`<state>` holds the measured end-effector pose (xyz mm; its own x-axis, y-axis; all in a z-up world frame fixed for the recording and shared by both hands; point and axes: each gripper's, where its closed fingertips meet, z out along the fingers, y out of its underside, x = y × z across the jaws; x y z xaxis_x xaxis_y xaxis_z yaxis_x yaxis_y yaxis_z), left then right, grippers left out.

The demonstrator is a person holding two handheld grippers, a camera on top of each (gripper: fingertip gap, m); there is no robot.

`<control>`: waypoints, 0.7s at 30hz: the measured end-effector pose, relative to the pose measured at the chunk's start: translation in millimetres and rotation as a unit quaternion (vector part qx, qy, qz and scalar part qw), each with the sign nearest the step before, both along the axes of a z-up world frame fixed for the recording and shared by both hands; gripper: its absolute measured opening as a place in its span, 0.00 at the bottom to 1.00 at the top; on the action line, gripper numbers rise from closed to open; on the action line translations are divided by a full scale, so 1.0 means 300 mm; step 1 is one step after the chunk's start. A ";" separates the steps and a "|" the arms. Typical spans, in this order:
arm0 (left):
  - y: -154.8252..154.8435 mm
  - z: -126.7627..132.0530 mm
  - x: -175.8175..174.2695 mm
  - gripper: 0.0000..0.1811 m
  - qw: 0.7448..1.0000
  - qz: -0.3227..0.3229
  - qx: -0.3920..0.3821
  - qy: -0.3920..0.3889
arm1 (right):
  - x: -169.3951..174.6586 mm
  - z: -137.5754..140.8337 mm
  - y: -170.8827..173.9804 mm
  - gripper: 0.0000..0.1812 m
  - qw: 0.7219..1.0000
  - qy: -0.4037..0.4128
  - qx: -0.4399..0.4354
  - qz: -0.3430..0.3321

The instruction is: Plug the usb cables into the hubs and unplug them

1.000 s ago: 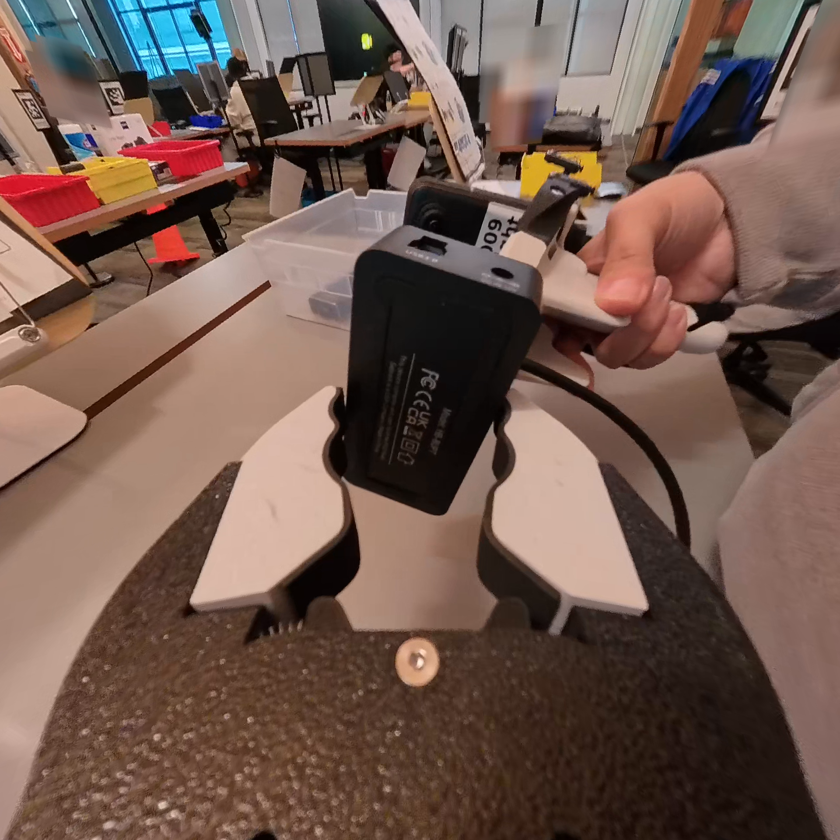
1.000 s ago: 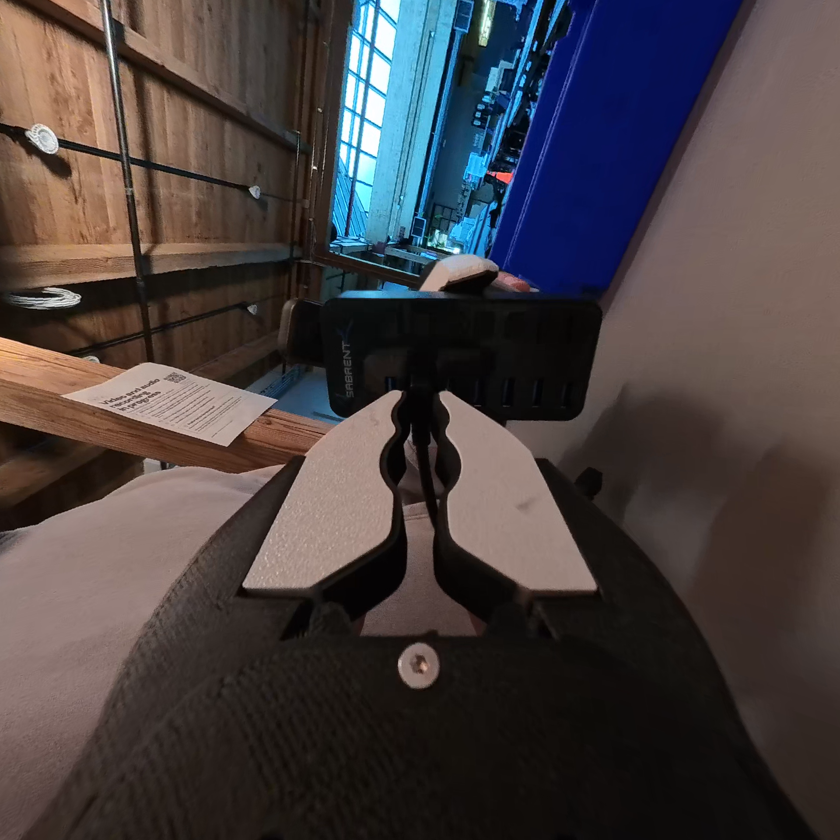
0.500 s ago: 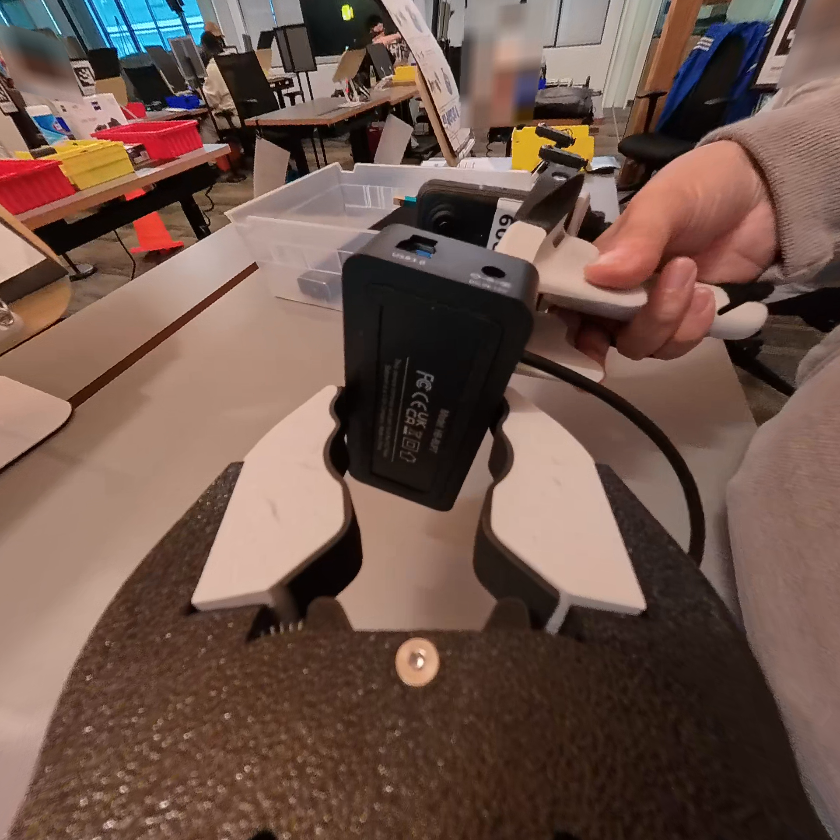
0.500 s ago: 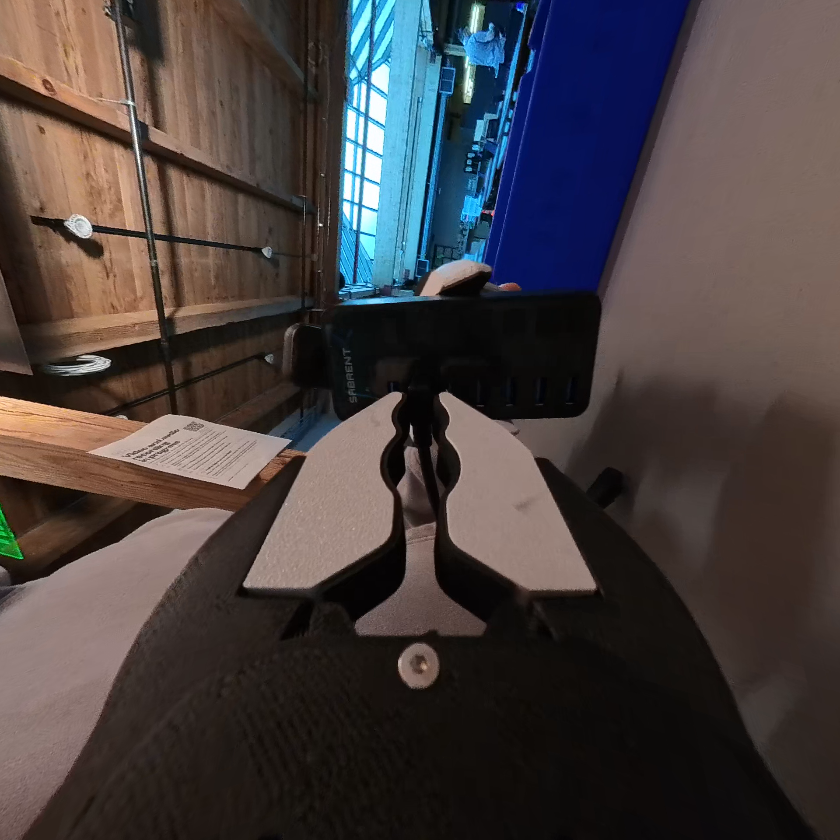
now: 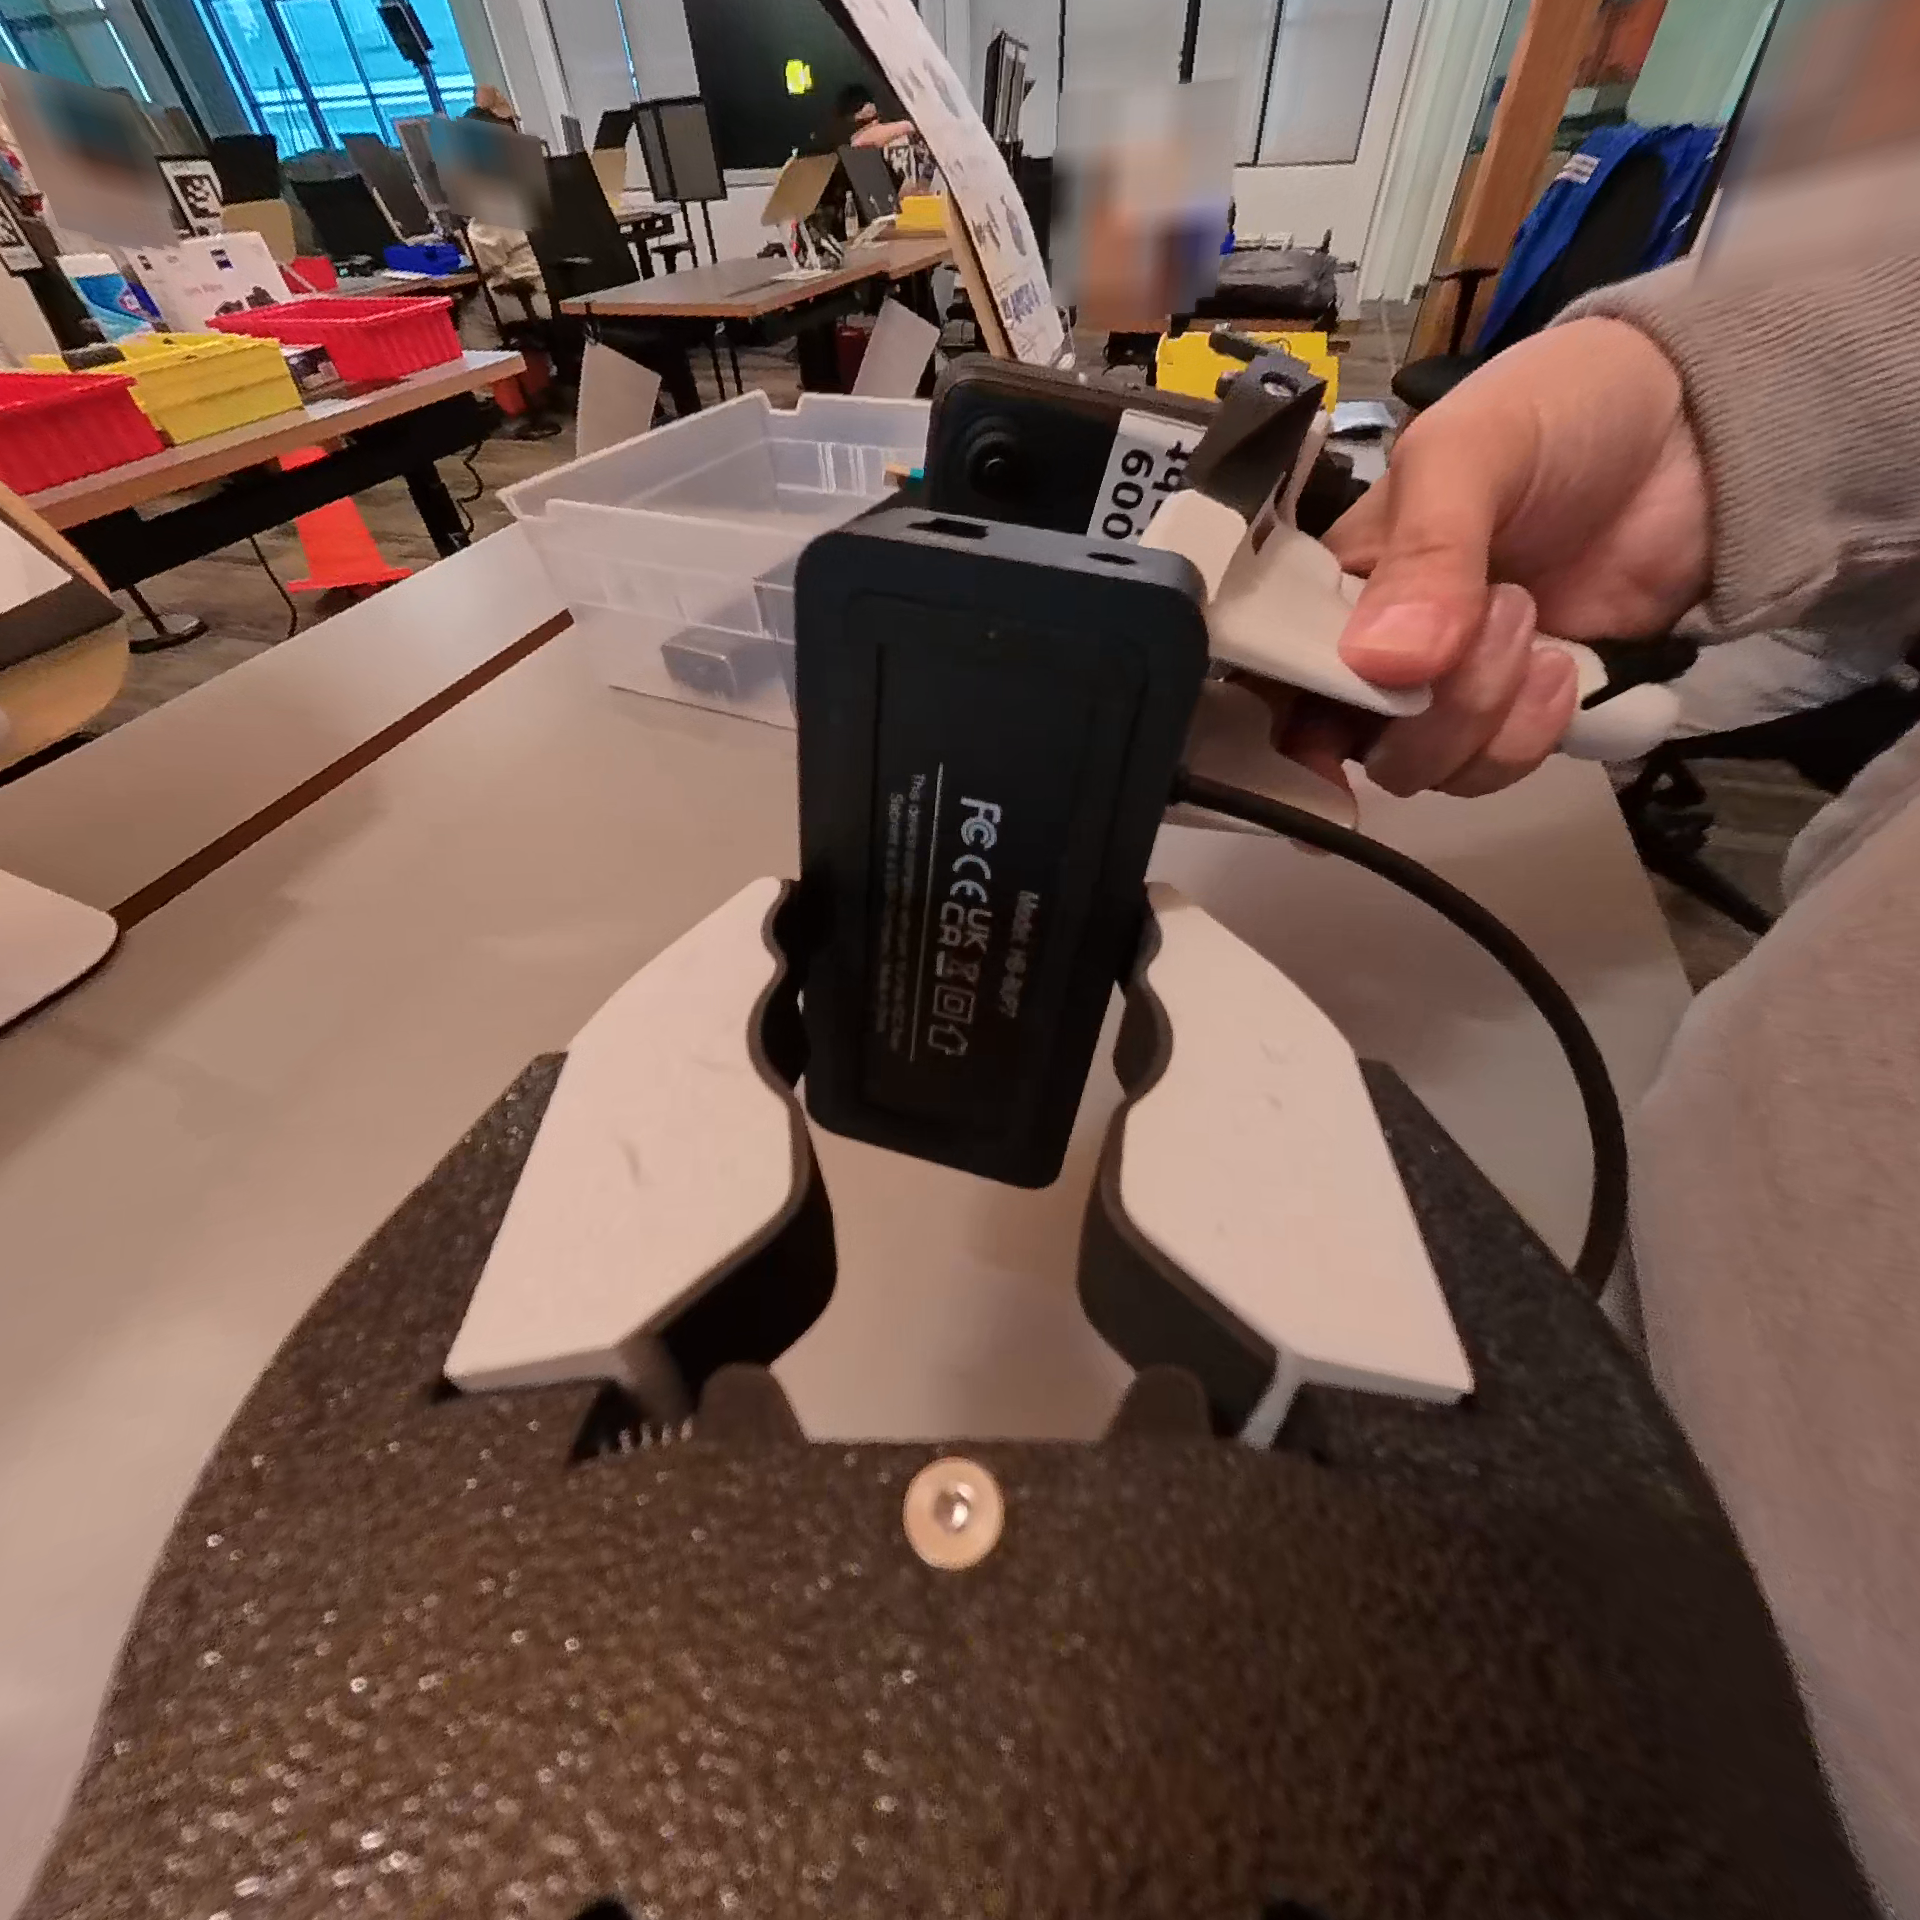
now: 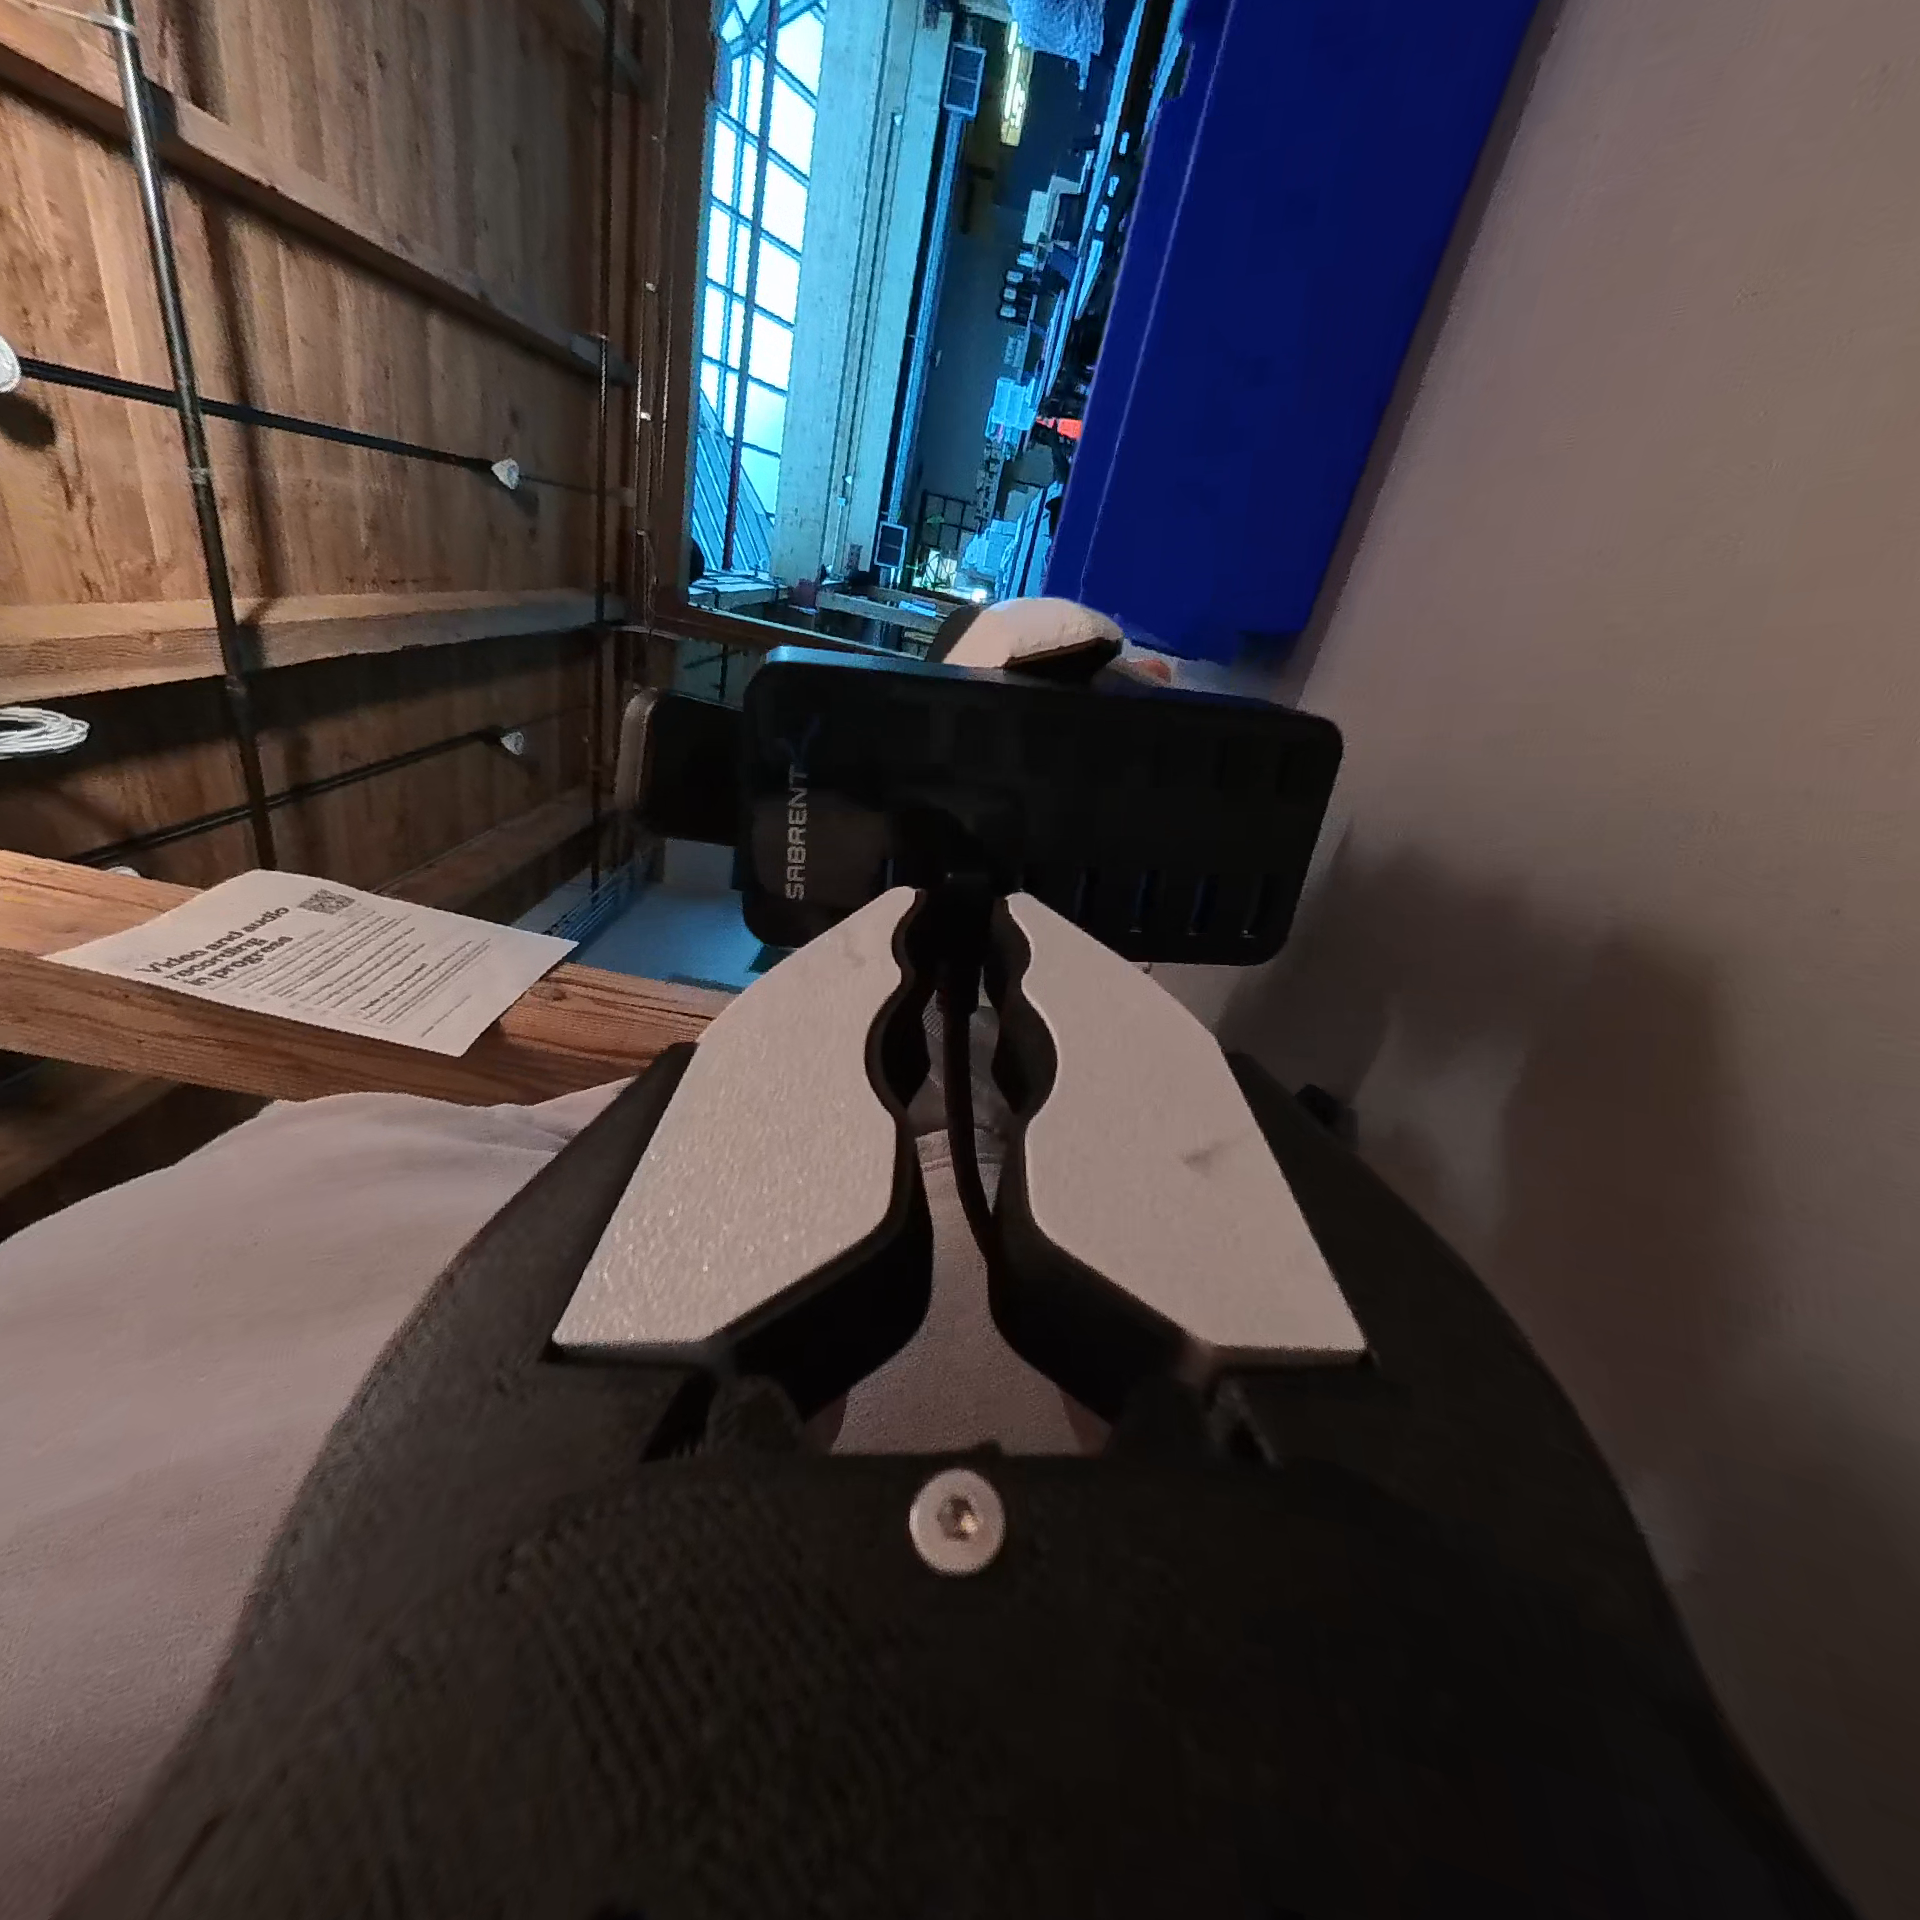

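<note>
My left gripper [image 5: 966, 914] is shut on a black USB hub [image 5: 987, 831] and holds it upright above the table, its labelled back toward the camera. Behind it on the right, a hand [image 5: 1538, 540] holds my right gripper [image 5: 1278, 582] against the hub's far side. A black cable [image 5: 1507, 966] loops from there down to the right. In the right wrist view my right gripper [image 6: 961, 914] is shut on the cable [image 6: 966, 1122] at its plug, which sits against the port row of the hub [image 6: 1039, 800]. A white left finger [image 6: 1039, 634] shows above the hub.
A clear plastic bin [image 5: 707, 499] with a dark item inside stands on the grey table [image 5: 364, 935] behind the hub. Red [image 5: 343, 332] and yellow [image 5: 187, 384] bins sit on a far desk. A blue bin [image 6: 1247, 312] and a grey sleeve [image 6: 208, 1299] flank the right gripper.
Both grippers keep their hold. The hub and the two grippers have drifted slightly together; the plug stays at the hub's port row.
</note>
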<state>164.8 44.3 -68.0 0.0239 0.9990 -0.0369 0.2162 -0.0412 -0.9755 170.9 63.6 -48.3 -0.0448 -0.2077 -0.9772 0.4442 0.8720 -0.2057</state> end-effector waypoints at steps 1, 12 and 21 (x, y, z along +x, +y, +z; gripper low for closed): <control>0.002 0.006 0.000 0.32 1.000 -0.003 0.006 0.007 | 0.000 0.007 0.004 0.05 1.000 -0.006 0.000 0.007; 0.036 0.045 0.013 0.32 0.999 -0.050 0.001 0.003 | 0.014 0.045 0.030 0.05 0.998 0.032 -0.032 0.052; 0.063 0.121 0.012 0.33 0.995 -0.057 -0.074 0.041 | 0.042 0.067 0.051 0.05 0.995 0.025 -0.033 0.096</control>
